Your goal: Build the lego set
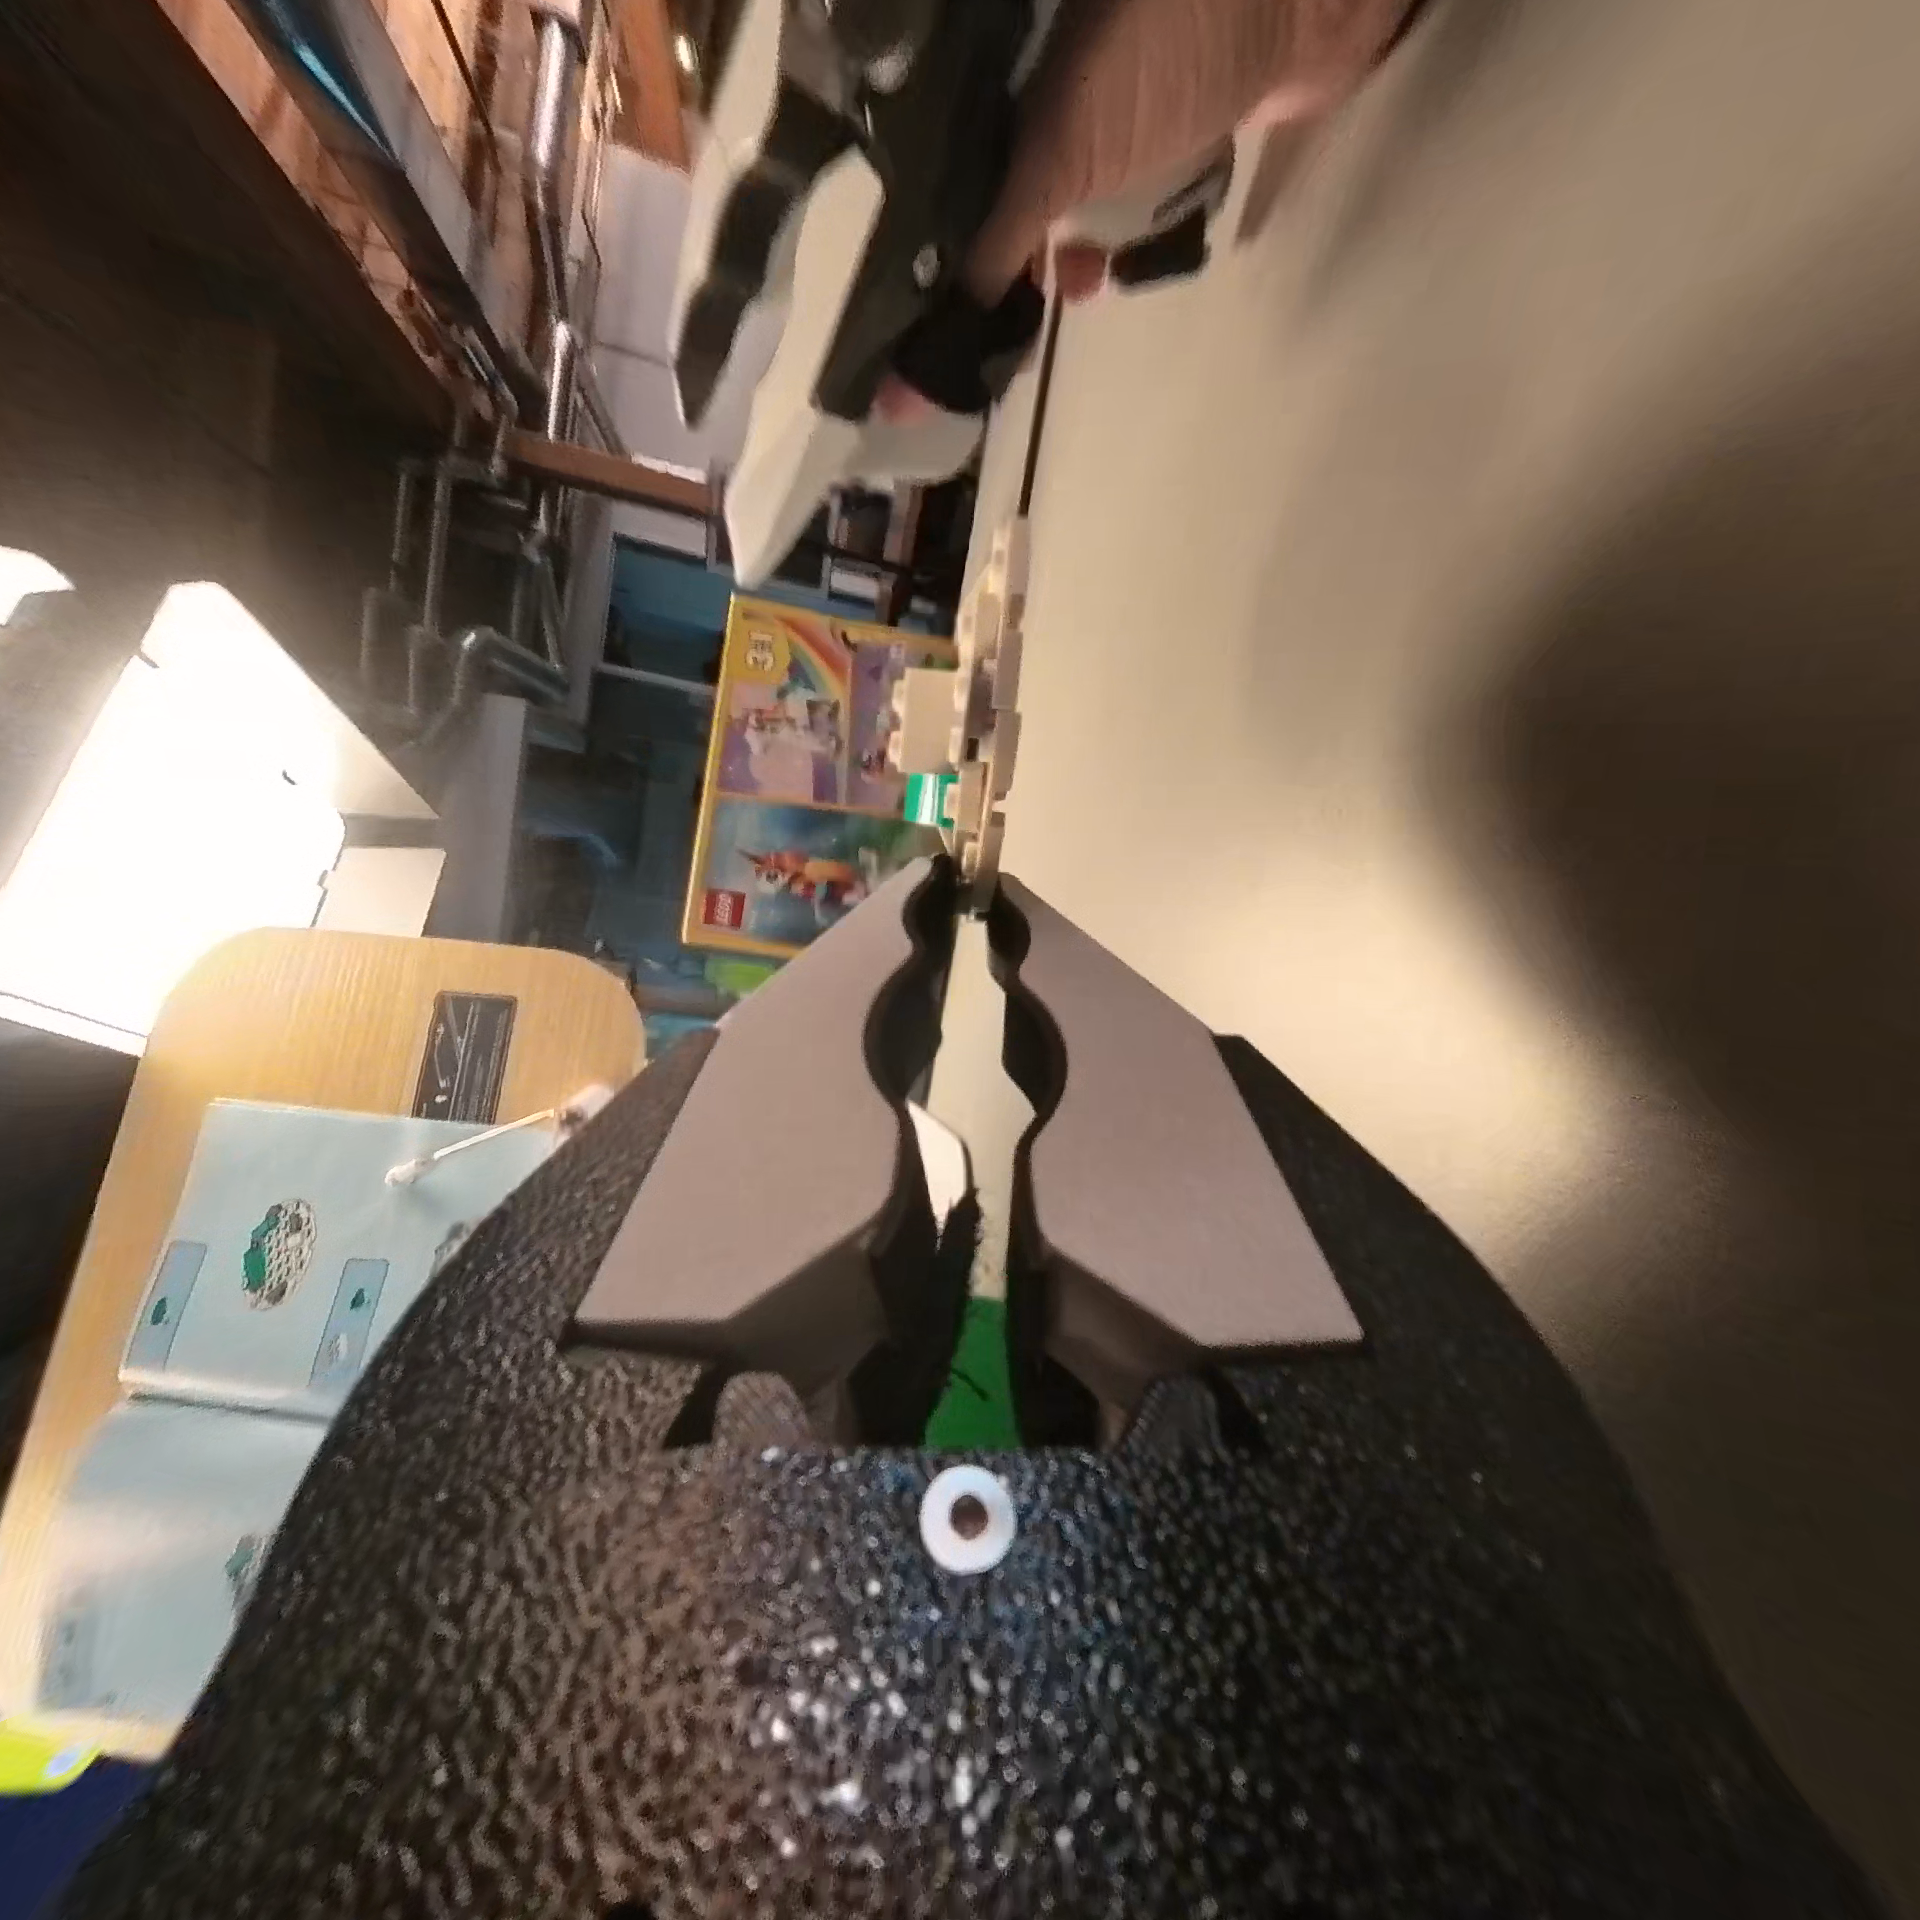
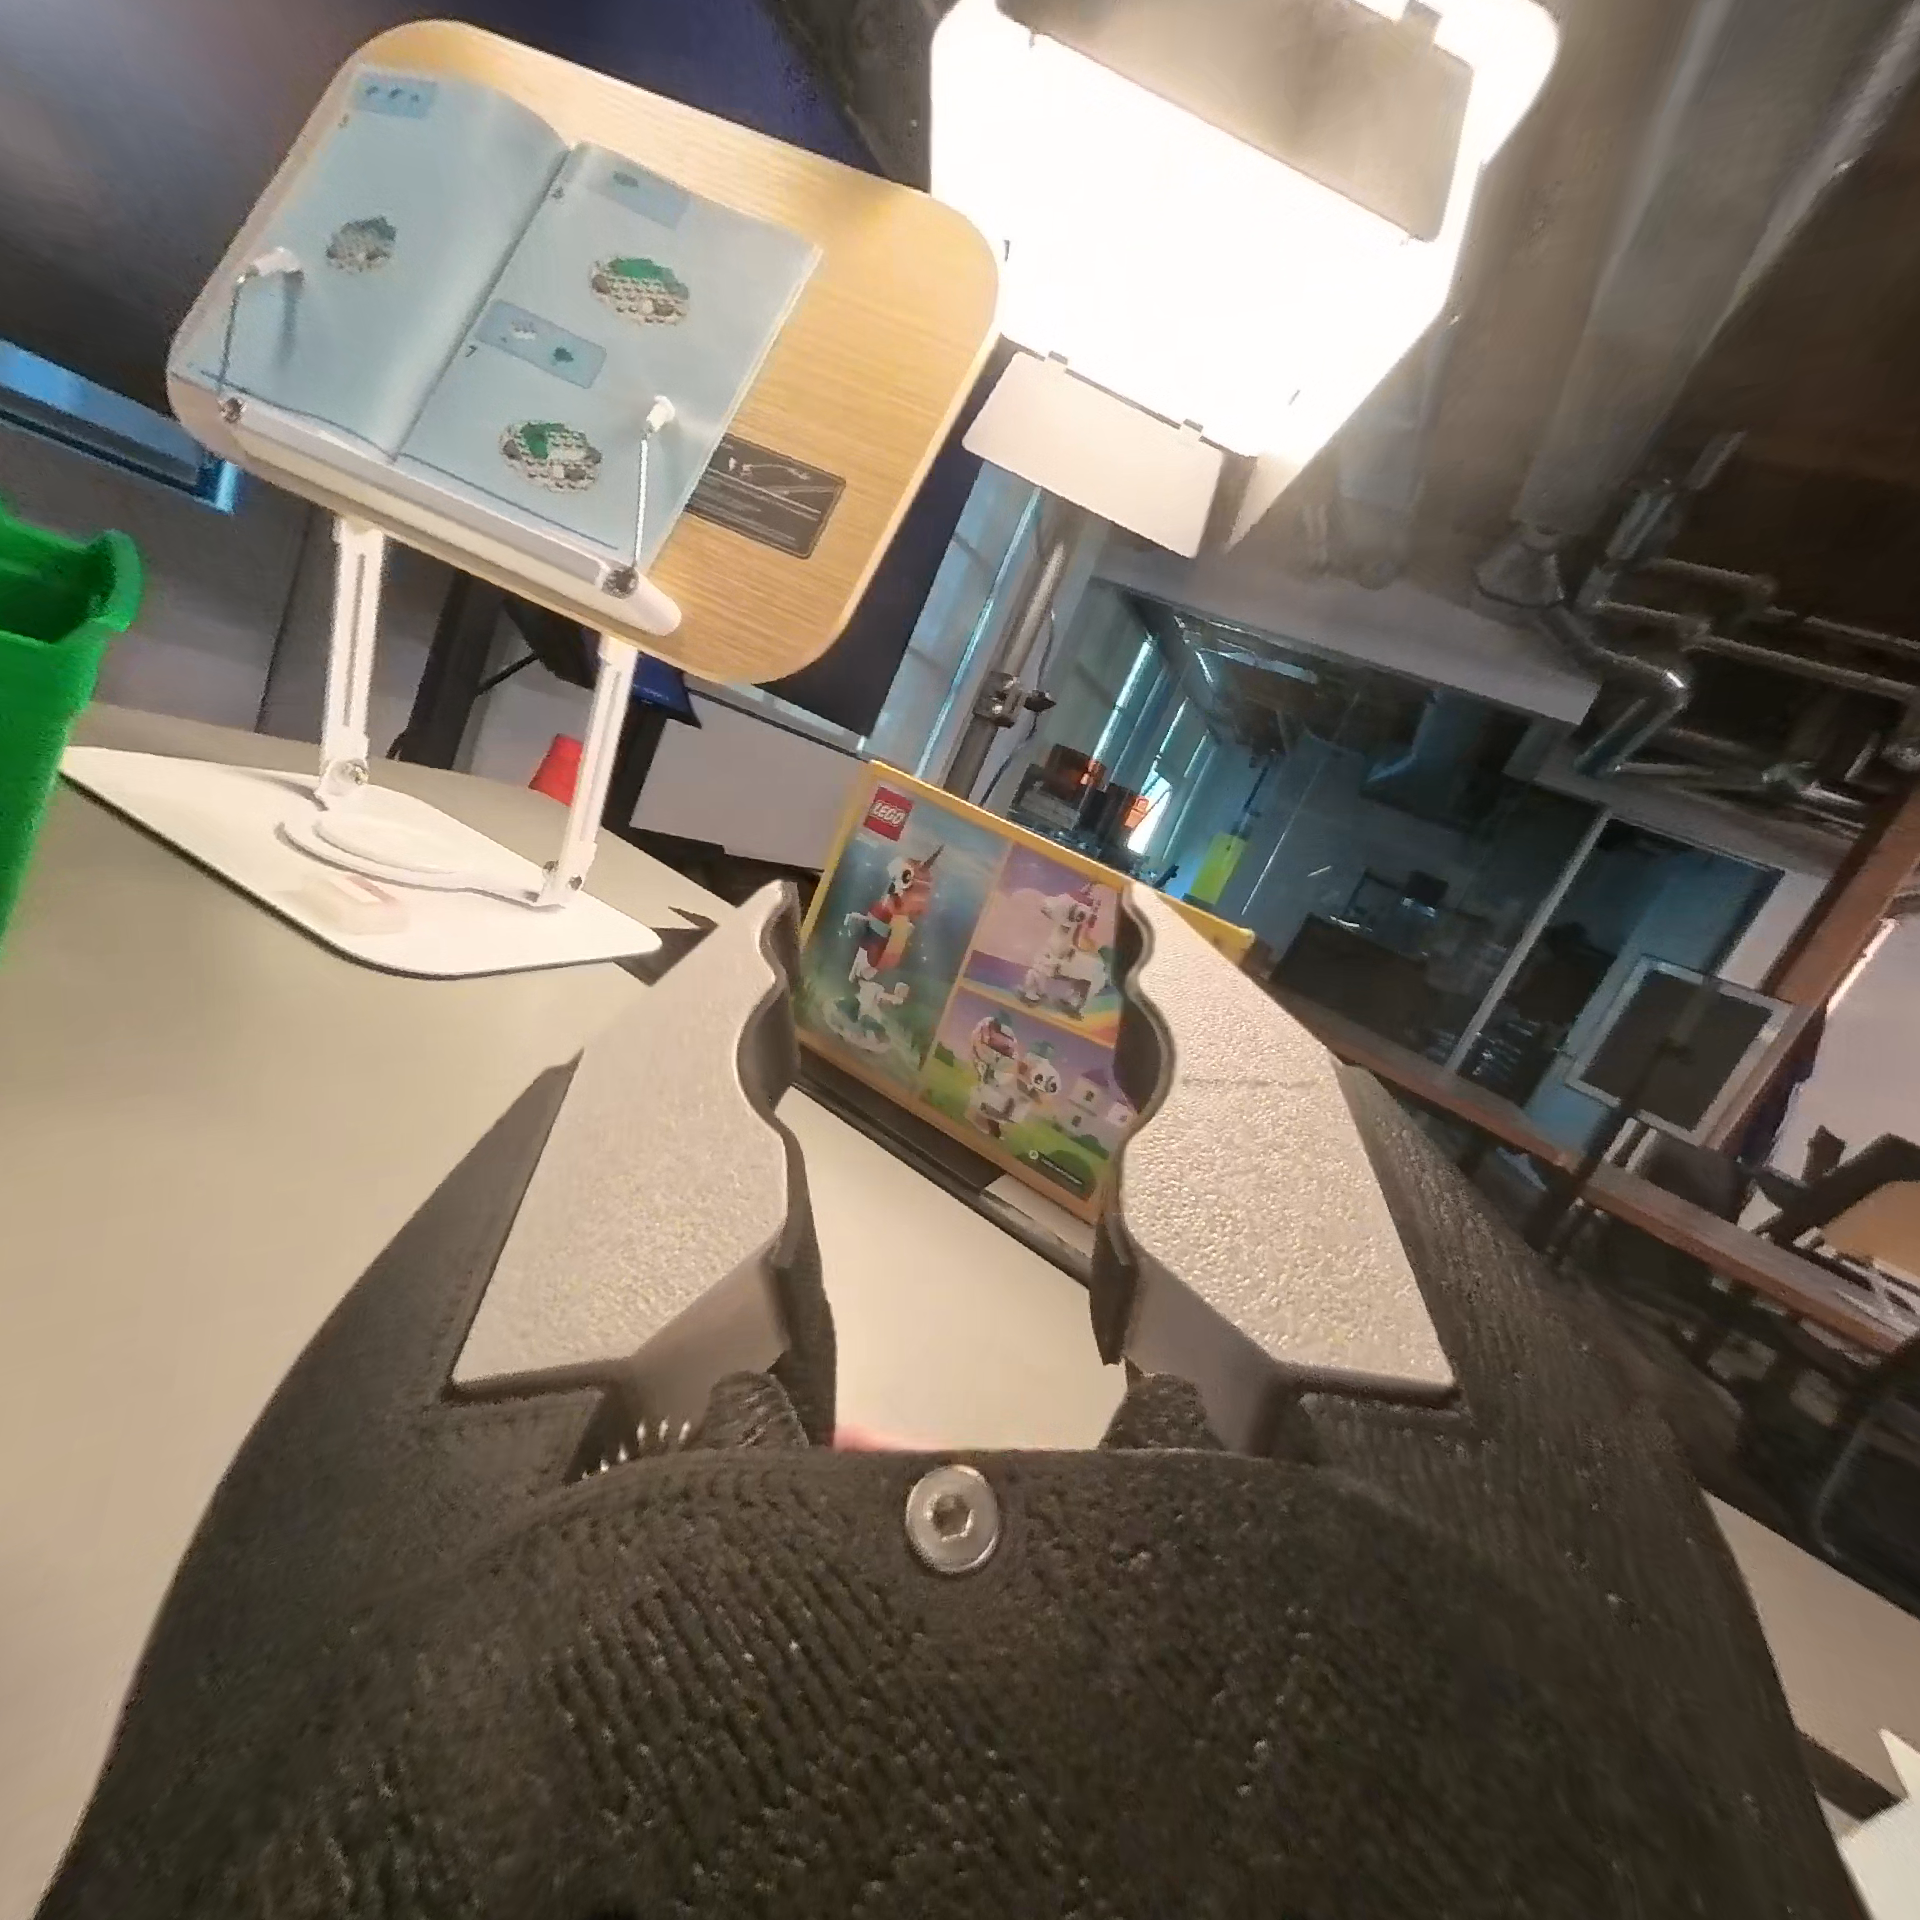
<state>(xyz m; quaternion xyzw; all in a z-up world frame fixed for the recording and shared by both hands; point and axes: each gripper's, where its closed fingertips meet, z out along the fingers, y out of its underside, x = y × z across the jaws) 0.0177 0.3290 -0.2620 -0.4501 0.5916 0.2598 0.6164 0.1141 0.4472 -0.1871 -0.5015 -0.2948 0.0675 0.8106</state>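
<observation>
In the left wrist view, which is rolled on its side, my left gripper is shut on the near edge of a flat tan lego plate assembly. The assembly carries a white brick and a small green piece and lies against the grey table. The white and black body of the right gripper shows blurred farther off, held by a hand. In the right wrist view my right gripper is open and empty above the table.
The lego box stands at the table's far edge, also in the left wrist view. An open instruction booklet rests on a wooden stand at the back left. A green bin stands at the far left.
</observation>
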